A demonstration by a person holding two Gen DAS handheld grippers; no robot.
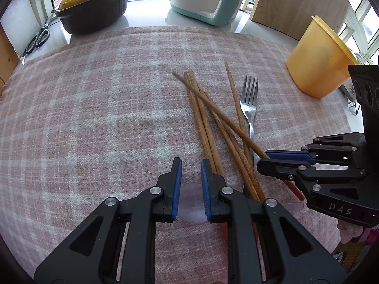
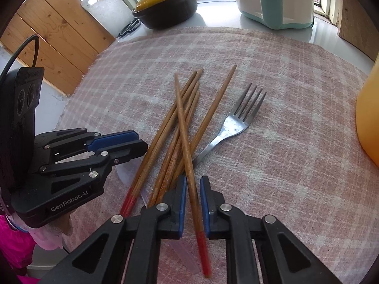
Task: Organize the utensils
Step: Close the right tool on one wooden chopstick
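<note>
One chopstick (image 2: pixel 189 146) lengthwise between parted right gripper (image 2: pixel 192 203) jaws, ungrasped; left gripper (image 1: pixel 191 184) jaws parted, pile rightward.

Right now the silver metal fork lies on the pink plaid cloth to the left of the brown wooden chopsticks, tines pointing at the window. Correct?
Not quite. The silver metal fork lies right of the brown wooden chopsticks, not left, as both wrist views show. It does rest on the pink plaid cloth, tines toward the window.

Matt wooden chopsticks (image 2: pixel 180 127) with red-coated ends and a shiny metal fork (image 2: pixel 233 123) lie on coarse woven checked cloth (image 2: pixel 284 165). A translucent yellow plastic container (image 1: pixel 318 59) looks smooth.
</note>
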